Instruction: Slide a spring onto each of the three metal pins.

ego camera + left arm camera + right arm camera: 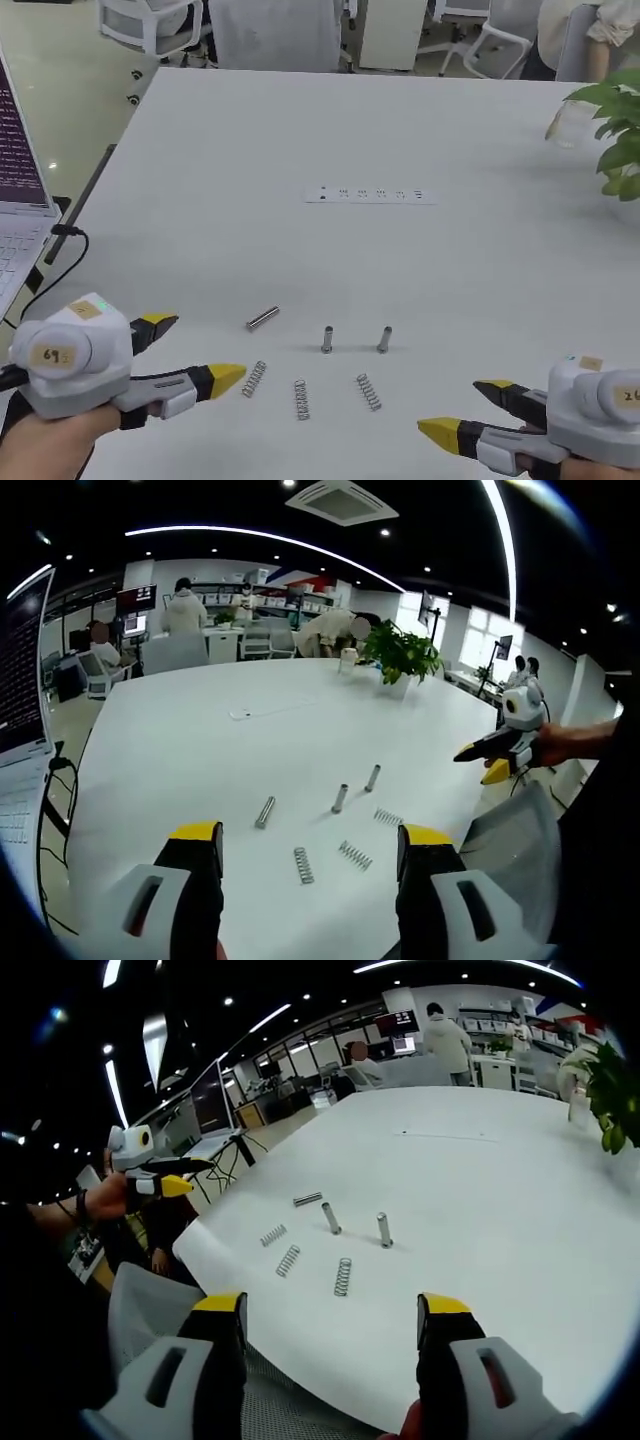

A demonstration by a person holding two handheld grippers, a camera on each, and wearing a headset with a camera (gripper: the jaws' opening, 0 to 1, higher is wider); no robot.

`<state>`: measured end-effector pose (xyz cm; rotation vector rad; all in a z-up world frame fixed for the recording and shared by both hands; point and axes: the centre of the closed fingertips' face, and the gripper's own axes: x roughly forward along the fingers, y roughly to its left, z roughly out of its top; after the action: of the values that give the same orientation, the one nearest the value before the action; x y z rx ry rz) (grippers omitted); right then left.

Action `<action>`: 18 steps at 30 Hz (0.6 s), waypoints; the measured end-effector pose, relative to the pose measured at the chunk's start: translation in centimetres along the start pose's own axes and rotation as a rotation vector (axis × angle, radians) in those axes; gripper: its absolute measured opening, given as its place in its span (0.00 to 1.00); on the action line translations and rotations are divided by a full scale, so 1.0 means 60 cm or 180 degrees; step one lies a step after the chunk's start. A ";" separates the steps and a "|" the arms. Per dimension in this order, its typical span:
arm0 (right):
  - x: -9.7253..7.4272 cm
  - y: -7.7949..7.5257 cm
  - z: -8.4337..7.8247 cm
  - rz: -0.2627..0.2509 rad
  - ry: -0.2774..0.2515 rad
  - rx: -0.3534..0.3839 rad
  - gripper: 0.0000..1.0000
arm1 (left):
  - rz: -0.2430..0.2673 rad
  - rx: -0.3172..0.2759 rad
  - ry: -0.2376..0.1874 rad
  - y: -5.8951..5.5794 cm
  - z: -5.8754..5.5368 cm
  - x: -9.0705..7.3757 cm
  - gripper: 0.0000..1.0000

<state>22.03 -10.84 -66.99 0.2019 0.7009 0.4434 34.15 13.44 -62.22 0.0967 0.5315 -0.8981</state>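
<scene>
The left hand-held gripper (195, 348) and the right hand-held gripper (468, 408) hang released, jaws apart and empty, at the near edge of the table (300, 120). Three springs (301, 399) lie in a row just in front of the pins (327, 339). The springs look light, thin and squashy, likely to flick away. Pinch gently mid-coil, leaving one end free. The head view shows two pins upright and one lying flat; the left gripper view shows the right hand-held gripper from the side.
</scene>
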 end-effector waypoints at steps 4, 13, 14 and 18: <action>-0.001 -0.004 0.000 -0.0017 -0.0007 0.0009 0.67 | -0.0001 0.0052 0.0016 0.003 0.005 0.007 0.66; -0.001 -0.005 -0.001 -0.0028 -0.0020 0.0022 0.64 | -0.0043 0.0136 0.0046 0.018 0.015 0.027 0.64; -0.001 -0.005 -0.001 -0.0028 -0.0021 0.0024 0.64 | -0.0047 0.0139 0.0048 0.020 0.016 0.029 0.64; -0.001 -0.005 -0.002 -0.0026 -0.0011 0.0015 0.64 | -0.0062 0.0165 0.0069 0.025 0.021 0.041 0.63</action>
<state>21.98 -11.12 -67.14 0.2041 0.6991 0.4337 37.07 12.25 -62.49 0.1488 0.5301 -0.9309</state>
